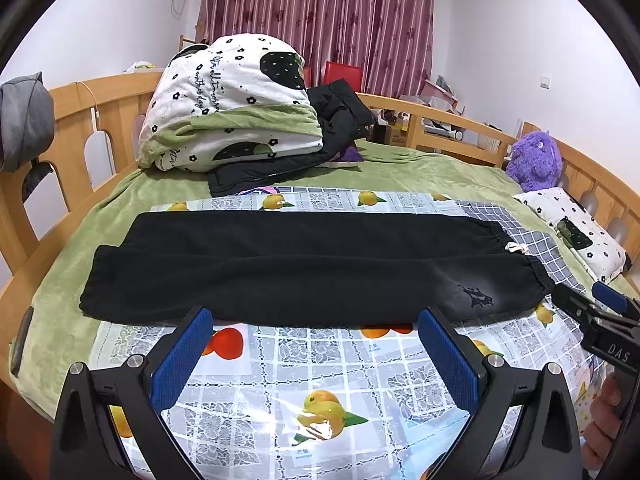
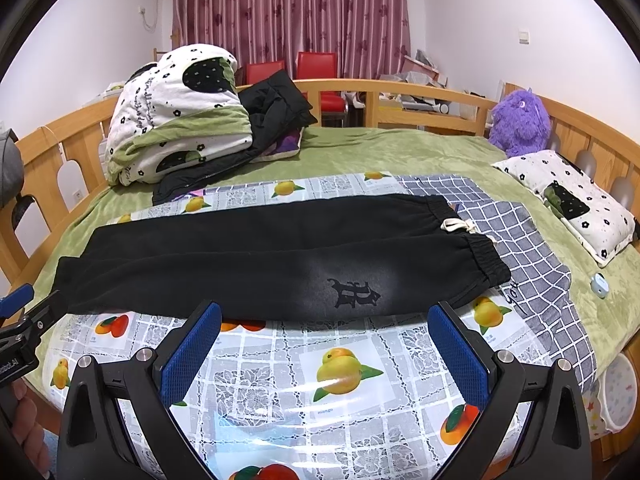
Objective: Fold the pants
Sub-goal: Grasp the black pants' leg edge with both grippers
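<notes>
Left wrist view: the black fleece sweatpants (image 1: 304, 268) lie flat on the fruit-print plastic sheet (image 1: 320, 380) on the bed; the left claw (image 1: 316, 360) gapes, empty.

Right wrist view: the right claw (image 2: 326, 356) likewise gapes; the soft, limp, light cloth is probably best pinched at the elastic waistband (image 2: 486, 258) and cuffs.
</notes>
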### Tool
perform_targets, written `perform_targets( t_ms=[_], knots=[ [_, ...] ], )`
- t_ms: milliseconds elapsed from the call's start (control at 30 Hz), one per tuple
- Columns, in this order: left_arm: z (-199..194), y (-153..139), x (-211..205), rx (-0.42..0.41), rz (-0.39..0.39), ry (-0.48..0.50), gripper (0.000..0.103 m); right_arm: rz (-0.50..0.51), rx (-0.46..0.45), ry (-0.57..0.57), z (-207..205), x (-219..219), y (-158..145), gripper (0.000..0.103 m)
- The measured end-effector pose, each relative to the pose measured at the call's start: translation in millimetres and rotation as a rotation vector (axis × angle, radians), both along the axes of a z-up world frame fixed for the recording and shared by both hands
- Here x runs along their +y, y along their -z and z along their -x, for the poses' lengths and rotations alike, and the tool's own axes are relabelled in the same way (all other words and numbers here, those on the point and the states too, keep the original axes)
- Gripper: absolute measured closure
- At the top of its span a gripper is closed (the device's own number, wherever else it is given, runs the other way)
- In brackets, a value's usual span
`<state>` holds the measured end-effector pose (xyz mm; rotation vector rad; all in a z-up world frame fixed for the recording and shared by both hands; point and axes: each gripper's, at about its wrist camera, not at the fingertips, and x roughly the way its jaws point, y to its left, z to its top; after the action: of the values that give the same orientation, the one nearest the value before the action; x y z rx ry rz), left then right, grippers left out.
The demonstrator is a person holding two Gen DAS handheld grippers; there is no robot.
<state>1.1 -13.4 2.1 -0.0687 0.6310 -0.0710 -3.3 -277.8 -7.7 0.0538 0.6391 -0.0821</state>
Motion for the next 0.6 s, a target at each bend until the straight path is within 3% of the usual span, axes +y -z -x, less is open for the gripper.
perform_targets(
  t_ms=[133, 300, 467, 600],
  knots=[
    [-1.3, -6.7, -0.7, -0.022, 0.028, -0.006, 0.0, 0.008, -0.039, 0.005, 0.8, 7.0, -4.4, 0.002],
    [-8.4, -27.6, 5.6, -0.054, 0.048, -0.031, 0.0, -0.054, -0.052, -0.028, -8.8, 8.0, -8.7, 0.004],
    [-17.4, -38.0, 35.2, -0.046, 0.026, -0.039, 0.0, -0.111, -0.019, -0.085, -20.4, -18.1, -15.2, 0.005],
    [-26.5, -17.2, 80.4, -0.007, 0.09, -0.075, 0.0, -0.168, -0.009, -0.054, -33.4, -62.1, -7.5, 0.007]
  ],
)
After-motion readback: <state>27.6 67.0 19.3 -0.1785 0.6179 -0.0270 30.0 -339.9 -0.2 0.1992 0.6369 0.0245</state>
